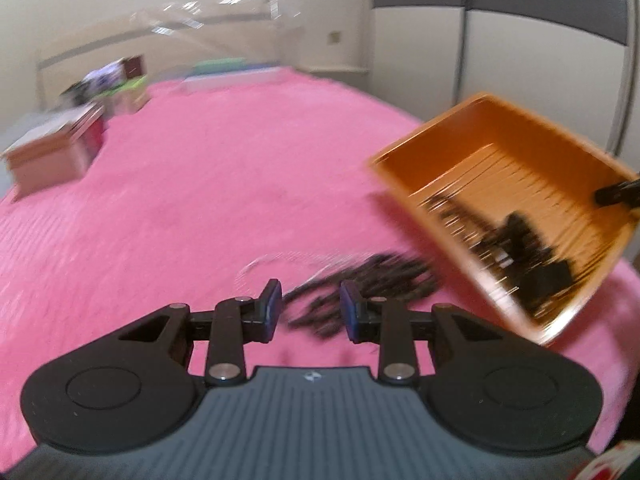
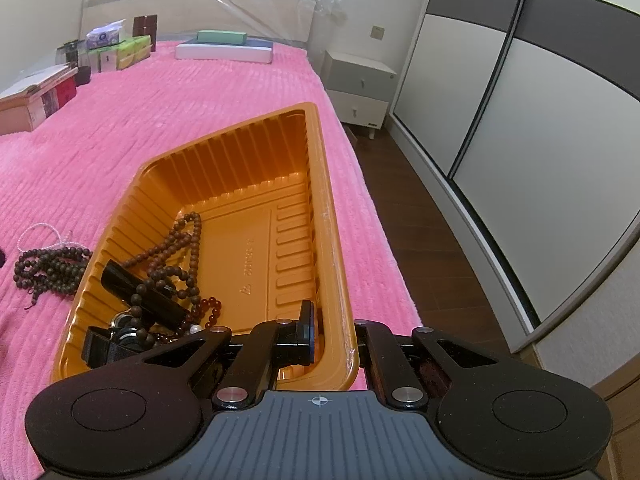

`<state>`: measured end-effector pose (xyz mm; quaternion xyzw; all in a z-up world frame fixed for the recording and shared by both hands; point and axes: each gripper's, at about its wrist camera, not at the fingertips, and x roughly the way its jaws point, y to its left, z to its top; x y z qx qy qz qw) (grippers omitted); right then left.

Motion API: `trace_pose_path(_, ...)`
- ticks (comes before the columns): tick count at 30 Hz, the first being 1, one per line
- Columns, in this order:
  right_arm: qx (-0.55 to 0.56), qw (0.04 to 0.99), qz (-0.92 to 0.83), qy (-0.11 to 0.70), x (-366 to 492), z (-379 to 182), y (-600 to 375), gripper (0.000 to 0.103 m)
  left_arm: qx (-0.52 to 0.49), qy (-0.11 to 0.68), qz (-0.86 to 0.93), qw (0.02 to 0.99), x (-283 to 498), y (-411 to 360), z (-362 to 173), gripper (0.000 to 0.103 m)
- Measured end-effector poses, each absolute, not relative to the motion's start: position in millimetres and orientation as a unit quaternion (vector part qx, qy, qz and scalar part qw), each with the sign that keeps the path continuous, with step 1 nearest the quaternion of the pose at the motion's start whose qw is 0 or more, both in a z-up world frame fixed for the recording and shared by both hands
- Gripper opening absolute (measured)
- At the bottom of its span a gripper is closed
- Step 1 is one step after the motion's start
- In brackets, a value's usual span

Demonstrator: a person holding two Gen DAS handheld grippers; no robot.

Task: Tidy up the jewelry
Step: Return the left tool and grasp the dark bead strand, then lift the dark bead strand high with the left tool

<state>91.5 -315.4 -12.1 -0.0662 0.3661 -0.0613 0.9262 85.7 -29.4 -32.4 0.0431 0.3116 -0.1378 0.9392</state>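
Closest to the right wrist lens, the right gripper (image 2: 334, 338) pinches the near wall of the orange tray (image 2: 320, 184): one finger sits inside the tray, the other outside its rim at about 5 o'clock. Inside, brown bead strands (image 2: 176, 240) pile in the tray's 8 o'clock corner, tangled over a black oblong piece (image 2: 132, 286), with a dark red bead bracelet (image 2: 210, 308) and a watch-like item (image 2: 120, 334) beside them; what that last item is exactly, I cannot tell. The tray's floor toward 2 o'clock is bare ribbed plastic.

Outside the tray at 9 o'clock, a dark bead necklace (image 2: 48, 266) lies on the pink bedspread (image 2: 160, 120), with a thin white bead string (image 2: 42, 236) just beyond it.

From the left wrist view, blurred by motion, the left gripper (image 1: 310, 306) is spread apart and holds nothing, with the dark bead necklace (image 1: 360, 288) just ahead of its fingertips; the orange tray (image 1: 452, 136) appears tilted at 2 o'clock.

Farther off at 10 o'clock stand a wooden box (image 2: 28, 102) and green cartons (image 2: 128, 50); a white flat box (image 2: 224, 54) lies at 12 o'clock, a nightstand (image 2: 358, 88) and wardrobe (image 2: 520, 100) toward 2 o'clock
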Motion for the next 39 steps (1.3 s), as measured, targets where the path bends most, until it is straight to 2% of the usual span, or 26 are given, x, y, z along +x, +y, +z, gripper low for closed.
trace_pose_path(4, -0.066, 0.926, -0.062, 0.367, 91.0, -11.5, -315.6, 0.006, 0.044, 0.330, -0.123, 0.935, 87.1, -12.4, -44.0, 0.028)
trace_pose_path(16, -0.067, 0.926, -0.063, 0.367, 90.3, -11.9, -315.7, 0.006, 0.064, 0.349, -0.164, 0.920, 107.0, -37.6, -62.2, 0.024)
trace_pose_path(22, -0.066, 0.925, -0.064, 0.369, 91.0, -13.2, -316.8, 0.006, 0.062, 0.357, -0.168, 0.917, 114.6, -42.5, -64.0, 0.005)
trace_pose_path(23, -0.067, 0.925, -0.064, 0.369, 91.5, -13.2, -316.5, 0.006, 0.063, 0.357, -0.168, 0.917, 115.1, -42.3, -62.1, 0.005)
trace_pose_path(29, -0.067, 0.925, -0.064, 0.368, 91.4, -13.0, -316.7, 0.006, 0.061, 0.331, -0.175, 0.925, 107.8, -33.1, -37.7, 0.004)
trace_pose_path(39, -0.068, 0.926, -0.063, 0.367, 92.3, -10.5, -315.0, 0.006, 0.083, 0.243, -0.201, 0.945, 105.2, -21.0, 47.5, 0.004)
